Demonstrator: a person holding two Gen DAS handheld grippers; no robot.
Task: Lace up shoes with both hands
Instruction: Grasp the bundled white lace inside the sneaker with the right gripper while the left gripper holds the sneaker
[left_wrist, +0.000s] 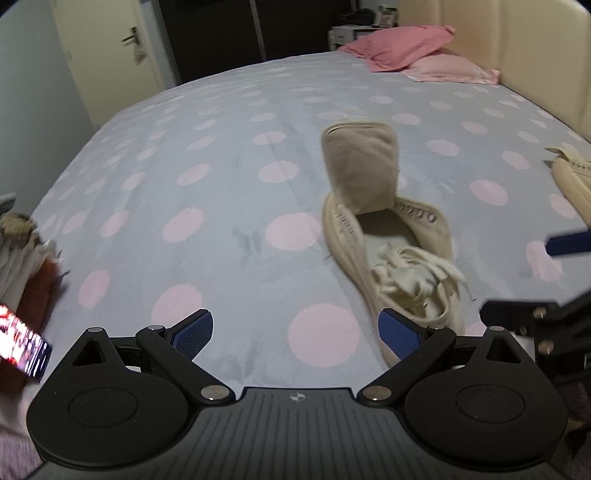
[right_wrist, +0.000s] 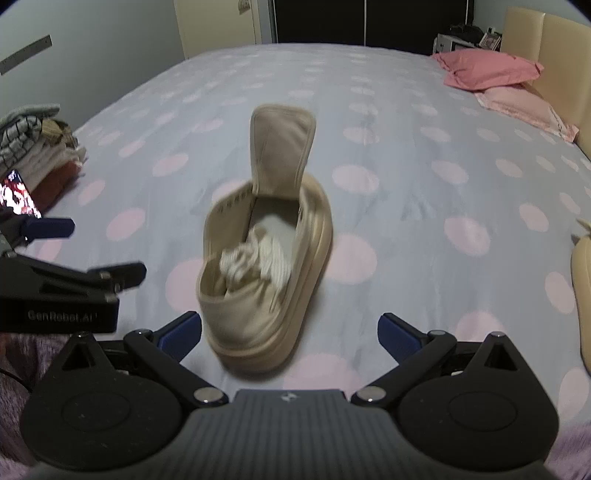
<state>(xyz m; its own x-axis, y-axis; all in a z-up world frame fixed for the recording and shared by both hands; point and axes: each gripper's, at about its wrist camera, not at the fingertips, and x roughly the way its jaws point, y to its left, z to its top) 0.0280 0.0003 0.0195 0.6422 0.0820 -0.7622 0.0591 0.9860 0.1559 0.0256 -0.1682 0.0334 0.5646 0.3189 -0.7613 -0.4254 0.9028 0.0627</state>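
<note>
Two spread tongs (right_wrist: 290, 334) flanking shoe (right_wrist: 264, 266), clothes pile (right_wrist: 37, 147) far left.

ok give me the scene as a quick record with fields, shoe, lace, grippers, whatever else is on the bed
surface: bed with dotted sheet
shoe: beige shoe, heel toward the cameras, tongue standing up
lace: white lace bunched inside the shoe, not threaded
left gripper: left gripper, open, empty
right gripper: right gripper, open, empty, just behind the heel
second shoe: second shoe, at right edge
also: pillows, folded clothes
</note>
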